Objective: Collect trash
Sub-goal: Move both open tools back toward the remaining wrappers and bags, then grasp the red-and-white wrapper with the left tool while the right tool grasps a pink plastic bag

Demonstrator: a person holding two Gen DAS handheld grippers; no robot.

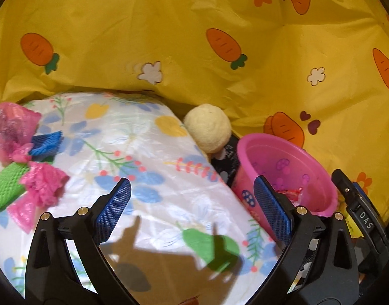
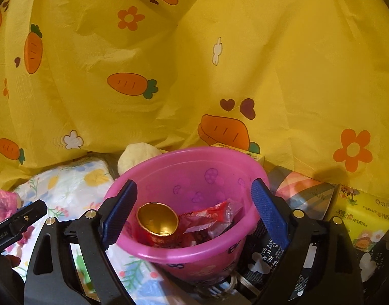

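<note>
Left gripper [image 1: 191,208]: black curved plastic arms, brass-coloured round screw heads, blue cross-hatched rubber finger pads [image 1: 270,209]. Right gripper [image 2: 194,213]: the same black arms, brass-coloured screws, blue textured pads [image 2: 268,211]; its black body carries white "DAS" lettering and a yellow label.

free: floral cloth [image 1: 148,167] middle | blocked: pink bin [image 1: 291,175] right, wrappers [image 1: 21,152] left
</note>
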